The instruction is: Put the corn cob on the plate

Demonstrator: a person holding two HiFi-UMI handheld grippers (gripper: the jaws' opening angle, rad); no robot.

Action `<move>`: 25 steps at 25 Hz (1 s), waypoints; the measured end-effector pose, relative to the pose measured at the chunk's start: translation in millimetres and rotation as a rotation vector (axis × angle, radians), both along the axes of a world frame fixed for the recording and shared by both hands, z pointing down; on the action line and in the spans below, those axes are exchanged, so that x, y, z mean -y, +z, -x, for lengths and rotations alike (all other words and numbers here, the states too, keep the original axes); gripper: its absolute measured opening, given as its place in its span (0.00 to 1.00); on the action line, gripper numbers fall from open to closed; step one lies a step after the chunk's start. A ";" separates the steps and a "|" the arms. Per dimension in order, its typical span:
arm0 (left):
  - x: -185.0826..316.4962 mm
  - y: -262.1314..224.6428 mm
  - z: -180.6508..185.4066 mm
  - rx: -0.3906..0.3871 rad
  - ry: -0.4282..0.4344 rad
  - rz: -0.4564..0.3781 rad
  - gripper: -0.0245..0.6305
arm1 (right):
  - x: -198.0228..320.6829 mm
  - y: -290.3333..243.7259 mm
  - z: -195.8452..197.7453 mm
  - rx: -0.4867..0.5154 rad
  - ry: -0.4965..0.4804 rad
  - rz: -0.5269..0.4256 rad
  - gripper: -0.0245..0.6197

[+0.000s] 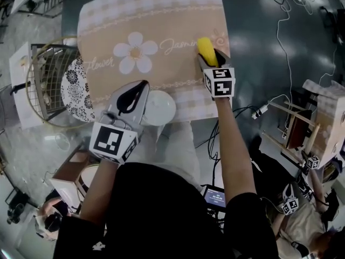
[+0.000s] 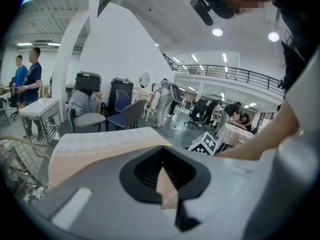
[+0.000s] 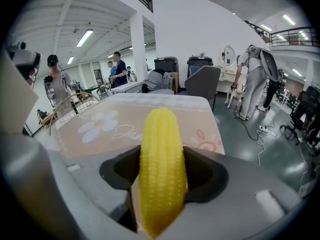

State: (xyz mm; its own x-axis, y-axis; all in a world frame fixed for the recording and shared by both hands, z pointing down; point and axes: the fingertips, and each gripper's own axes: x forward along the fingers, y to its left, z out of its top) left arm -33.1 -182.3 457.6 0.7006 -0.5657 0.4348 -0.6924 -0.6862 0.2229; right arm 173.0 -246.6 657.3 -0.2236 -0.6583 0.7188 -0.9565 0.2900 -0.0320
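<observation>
A yellow corn cob [image 1: 205, 49] is clamped between the jaws of my right gripper [image 1: 208, 57] above the right side of the beige flower-print tablecloth [image 1: 151, 26]. In the right gripper view the corn cob [image 3: 161, 149] stands lengthwise between the jaws of the right gripper [image 3: 161, 184] and juts out past them. A white round plate [image 1: 161, 108] sits at the table's near edge. My left gripper [image 1: 133, 97] hovers just left of the plate with its jaws together and nothing in them. In the left gripper view, the left gripper [image 2: 167, 186] shows only a thin sliver of cloth between its jaws.
A wire basket [image 1: 39, 85] stands off the table's left side, with a black-and-white patterned plate [image 1: 74, 86] in it. Cables [image 1: 280, 31] trail over the dark floor at the right, beside a wooden frame [image 1: 302, 125]. People and chairs are in the background.
</observation>
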 end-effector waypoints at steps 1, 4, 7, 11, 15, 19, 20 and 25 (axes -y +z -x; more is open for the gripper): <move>1.0 -1.5 3.0 -0.006 -0.009 -0.002 0.05 | -1.7 -2.5 4.8 -0.002 -0.014 -0.002 0.43; 2.0 -4.1 11.7 -0.015 -0.028 -0.011 0.05 | -8.3 -6.9 20.9 0.003 -0.048 -0.005 0.43; 0.7 -7.0 21.0 -0.036 -0.056 -0.008 0.05 | -16.8 -9.1 36.5 0.007 -0.076 0.003 0.43; -4.4 -10.7 32.4 -0.035 -0.074 -0.020 0.05 | -29.4 -13.4 62.4 0.017 -0.120 0.008 0.43; -7.1 -13.8 38.4 -0.038 -0.086 -0.031 0.05 | -41.4 -19.2 84.6 0.023 -0.159 0.012 0.43; -8.6 -16.7 43.7 -0.049 -0.096 -0.044 0.05 | -58.2 -23.5 107.6 0.028 -0.199 0.025 0.43; -8.8 -17.3 45.3 -0.052 -0.099 -0.045 0.05 | -63.4 -24.1 114.4 0.030 -0.210 0.030 0.43; -11.2 -21.3 51.7 -0.072 -0.121 -0.054 0.05 | -93.5 -22.6 146.2 0.028 -0.280 0.057 0.43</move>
State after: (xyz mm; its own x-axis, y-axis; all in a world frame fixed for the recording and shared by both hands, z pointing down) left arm -84.7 -171.1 436.3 0.6545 -0.6688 0.3525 -0.7541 -0.6112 0.2405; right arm 26.8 -153.1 634.7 -0.4115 -0.5269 0.7436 -0.8379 0.5397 -0.0813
